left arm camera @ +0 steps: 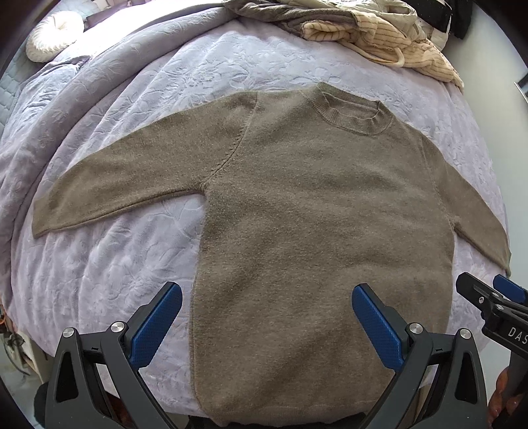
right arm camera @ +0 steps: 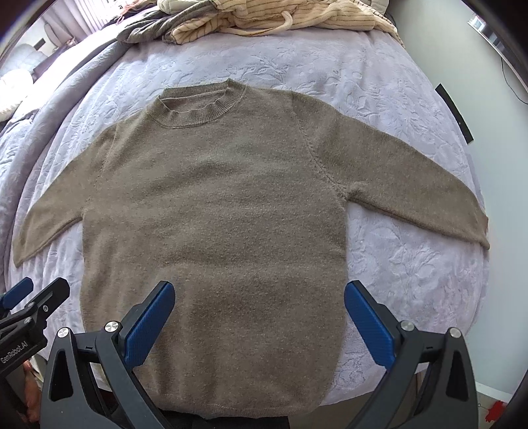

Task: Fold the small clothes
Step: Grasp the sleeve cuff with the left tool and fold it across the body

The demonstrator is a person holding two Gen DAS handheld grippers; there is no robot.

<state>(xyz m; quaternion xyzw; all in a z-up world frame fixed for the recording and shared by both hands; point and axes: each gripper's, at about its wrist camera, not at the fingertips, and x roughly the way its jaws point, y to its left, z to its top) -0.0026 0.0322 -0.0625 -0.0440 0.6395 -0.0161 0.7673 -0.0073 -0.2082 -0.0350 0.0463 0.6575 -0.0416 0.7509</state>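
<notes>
A taupe knitted sweater [left arm camera: 313,214] [right arm camera: 214,204] lies flat on the bed, face up, collar far from me, both sleeves spread out to the sides. My left gripper [left arm camera: 266,298] hovers open over the lower left part of the body, near the hem, holding nothing. My right gripper [right arm camera: 259,295] hovers open over the lower right part of the body, also with nothing between its blue pads. In the left wrist view the right gripper [left arm camera: 491,297] shows at the right edge; in the right wrist view the left gripper [right arm camera: 33,293] shows at the left edge.
The bed carries a pale lilac embossed blanket [left arm camera: 138,270] [right arm camera: 412,257]. A pile of cream striped and grey clothes [left arm camera: 363,29] [right arm camera: 264,16] lies beyond the collar at the far edge. A white cushion [left arm camera: 52,33] sits far left. The near bed edge runs just under the hem.
</notes>
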